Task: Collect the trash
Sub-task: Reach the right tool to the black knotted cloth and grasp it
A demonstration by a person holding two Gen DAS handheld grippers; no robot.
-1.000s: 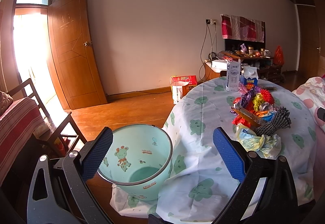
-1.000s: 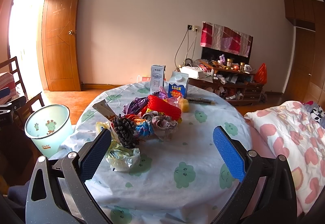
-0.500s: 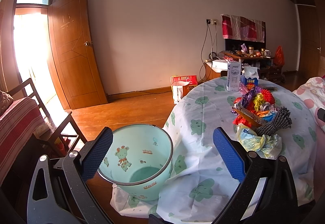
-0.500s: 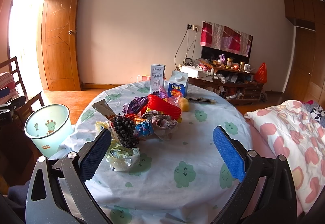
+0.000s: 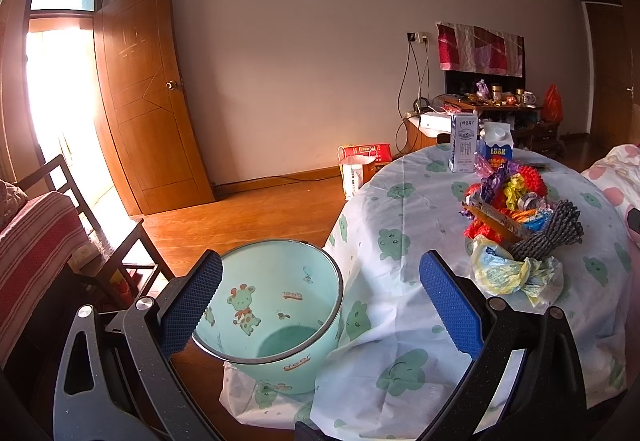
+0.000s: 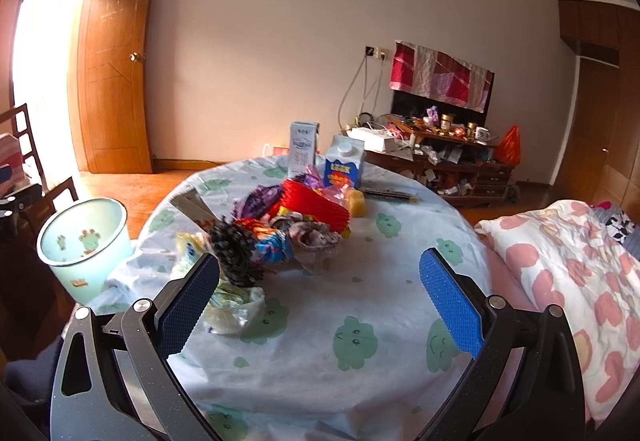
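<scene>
Both hand-held grippers were spread wide and held nothing. The left hand-held gripper (image 5: 320,301) hung over the bin (image 5: 276,317), which stood on the floor hard against the bench (image 5: 400,209) edge, probably set there so that trash need only travel a short way. The right hand-held gripper (image 6: 319,295) faced the trash (image 6: 280,225), a heap of wrappers and crumpled bags at mid-bench, with two cartons (image 6: 344,165) upright behind it. Nothing looked collected yet; the bin showed bare inside.
</scene>
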